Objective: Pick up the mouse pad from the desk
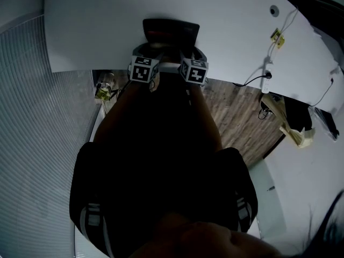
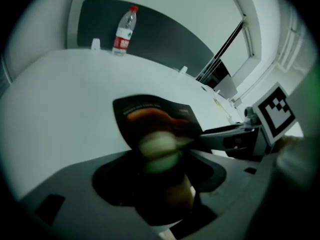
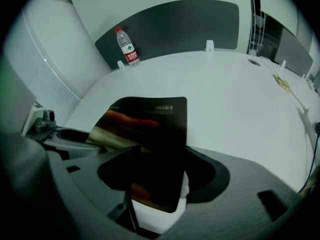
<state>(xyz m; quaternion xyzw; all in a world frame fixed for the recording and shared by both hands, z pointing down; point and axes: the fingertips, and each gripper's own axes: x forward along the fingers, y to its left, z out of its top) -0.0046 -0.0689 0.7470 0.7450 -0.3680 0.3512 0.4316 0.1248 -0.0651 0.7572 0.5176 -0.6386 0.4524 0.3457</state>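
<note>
The left gripper [image 2: 159, 151] and right gripper [image 3: 150, 184], side by side, were each clamped on the near end of the mouse pad [image 3: 150, 119] at the near edge of the desk [image 1: 107, 26]; grasp looked made, lift hardly begun, so next called for raising both together, level, clear of it.

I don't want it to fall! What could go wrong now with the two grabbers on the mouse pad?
1. The mouse pad looks floppy, and the left gripper and right gripper seem to pinch only its near edge. It could droop or slip out.
2. The two grippers sit very close together, so they might bump, or twist the pad, if they lift unevenly.
</note>
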